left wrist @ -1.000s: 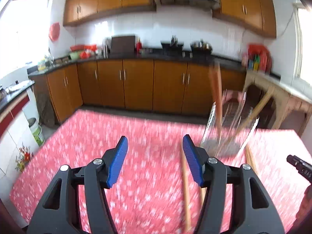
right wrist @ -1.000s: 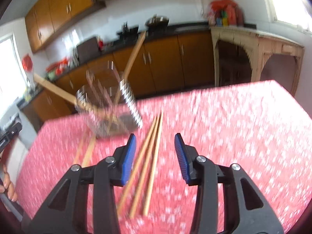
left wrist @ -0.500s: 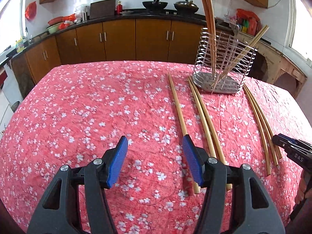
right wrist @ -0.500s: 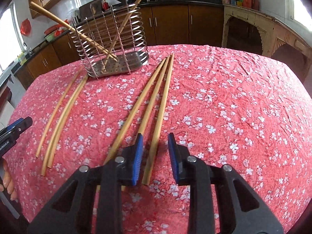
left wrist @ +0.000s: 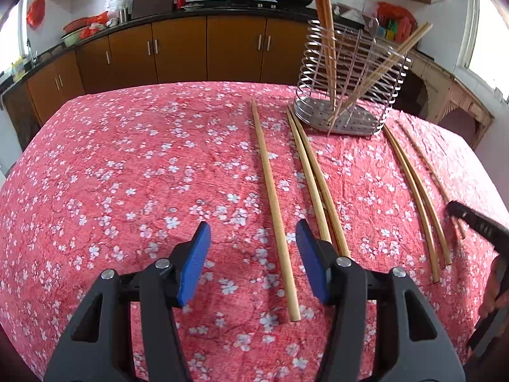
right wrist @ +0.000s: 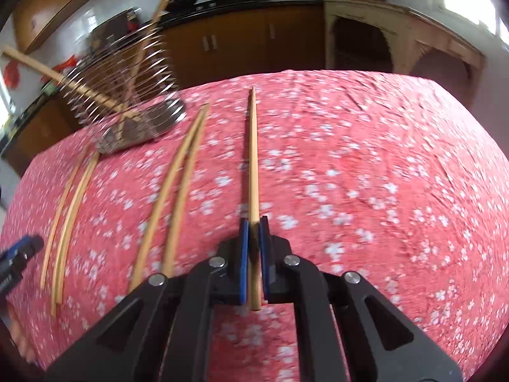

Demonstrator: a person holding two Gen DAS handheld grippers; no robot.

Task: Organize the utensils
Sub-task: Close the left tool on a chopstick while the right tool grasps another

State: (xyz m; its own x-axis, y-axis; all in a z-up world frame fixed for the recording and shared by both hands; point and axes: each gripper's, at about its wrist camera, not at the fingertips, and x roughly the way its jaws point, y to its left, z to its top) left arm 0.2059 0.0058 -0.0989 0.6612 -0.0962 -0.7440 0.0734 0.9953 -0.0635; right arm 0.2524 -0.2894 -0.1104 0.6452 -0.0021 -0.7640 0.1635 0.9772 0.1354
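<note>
Your right wrist view is smeared by motion: the wire holder (right wrist: 127,102) reads as streaked coils, and how many chopsticks stand in it you cannot tell. Nearer you than the holder, the chopstick (right wrist: 253,172) in your right gripper (right wrist: 253,248) has its near stretch hidden between the blue pads (right wrist: 243,264), so the contact itself is unseen. Left of the holder, the left gripper (right wrist: 16,254) is cut by the frame edge.

In your left wrist view, the tall chopsticks (left wrist: 324,16) in the holder (left wrist: 346,79) run off the top edge. Right of the holder, the right gripper (left wrist: 477,222) is a dark blur clipped by the edge, its tips indistinct against a chopstick.
</note>
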